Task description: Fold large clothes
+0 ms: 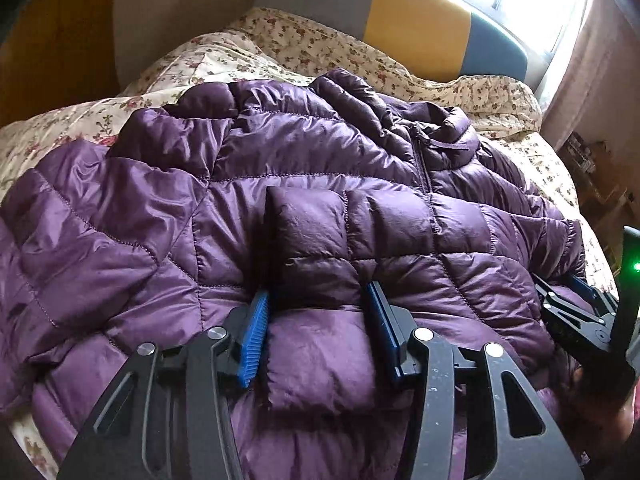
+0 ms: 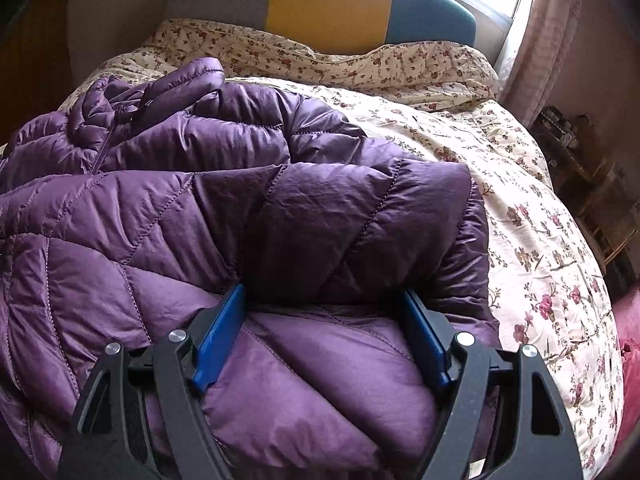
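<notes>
I've got the purple puffer jacket (image 1: 304, 184) spread across the floral bedspread (image 2: 520, 208), filling the centre of both views. My left hand-held gripper (image 1: 316, 316) sits wide apart, pads pressed into a puffy fold at lower centre. My right hand-held gripper (image 2: 324, 320) is spread wide too, straddling a folded bulge.

Left gripper (image 1: 318, 312) and right gripper (image 2: 324, 308), fingers spread wide, side by side
</notes>
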The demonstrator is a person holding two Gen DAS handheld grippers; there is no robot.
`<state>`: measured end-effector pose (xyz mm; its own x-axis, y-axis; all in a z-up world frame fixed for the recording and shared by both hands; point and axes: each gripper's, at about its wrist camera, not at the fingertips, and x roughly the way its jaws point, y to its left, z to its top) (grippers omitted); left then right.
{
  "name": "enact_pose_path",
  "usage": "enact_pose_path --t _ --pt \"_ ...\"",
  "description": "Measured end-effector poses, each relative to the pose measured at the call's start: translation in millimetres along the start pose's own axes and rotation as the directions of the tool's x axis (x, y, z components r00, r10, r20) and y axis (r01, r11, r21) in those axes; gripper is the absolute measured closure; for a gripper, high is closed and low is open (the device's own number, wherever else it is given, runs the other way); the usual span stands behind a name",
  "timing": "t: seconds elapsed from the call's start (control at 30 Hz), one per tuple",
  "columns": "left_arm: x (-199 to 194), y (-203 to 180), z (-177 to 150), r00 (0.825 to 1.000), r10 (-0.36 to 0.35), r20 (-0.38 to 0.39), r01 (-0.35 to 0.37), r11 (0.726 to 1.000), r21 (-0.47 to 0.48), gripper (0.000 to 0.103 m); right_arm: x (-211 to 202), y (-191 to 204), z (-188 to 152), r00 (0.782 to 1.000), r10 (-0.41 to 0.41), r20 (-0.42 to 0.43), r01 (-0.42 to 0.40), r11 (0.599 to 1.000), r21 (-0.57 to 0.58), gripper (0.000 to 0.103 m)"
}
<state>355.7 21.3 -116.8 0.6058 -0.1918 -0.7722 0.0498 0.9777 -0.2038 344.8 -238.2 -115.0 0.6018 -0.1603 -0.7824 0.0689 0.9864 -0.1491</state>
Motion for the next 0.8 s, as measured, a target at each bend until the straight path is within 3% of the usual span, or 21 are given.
enact_pose_path --t 0.07,0.13,0.17,0.57,0.73,0.8 --pt "-6 2 0 1.000 -0.012 -0.003 0.012 1.000 -0.015 0.051 0 1 0 1.000 -0.005 0.001 0.005 1.000 -0.003 0.027" --pt "-19 8 -4 1.000 -0.013 0.001 0.013 0.999 -0.039 0.036 0 0 0 1.000 -0.008 0.002 0.008 1.000 -0.006 0.027" --pt "-26 10 -6 1.000 -0.010 0.009 0.011 0.999 -0.047 0.034 0 0 0 1.000 -0.010 0.002 0.010 1.000 -0.008 0.027" --pt "-127 79 -50 0.989 0.101 0.111 -0.086 0.988 -0.132 0.029 -3 10 0 0.998 -0.069 0.014 0.070 0.996 -0.047 0.025" --pt "-163 123 -71 0.970 0.214 0.112 -0.189 0.961 -0.204 0.028 -3 10 -1 0.997 -0.075 0.014 0.075 0.996 -0.047 0.023" --pt "-179 140 -78 0.950 0.290 0.114 -0.259 0.939 -0.225 0.018 -3 10 -1 0.997 -0.077 0.015 0.077 0.996 -0.049 0.023"
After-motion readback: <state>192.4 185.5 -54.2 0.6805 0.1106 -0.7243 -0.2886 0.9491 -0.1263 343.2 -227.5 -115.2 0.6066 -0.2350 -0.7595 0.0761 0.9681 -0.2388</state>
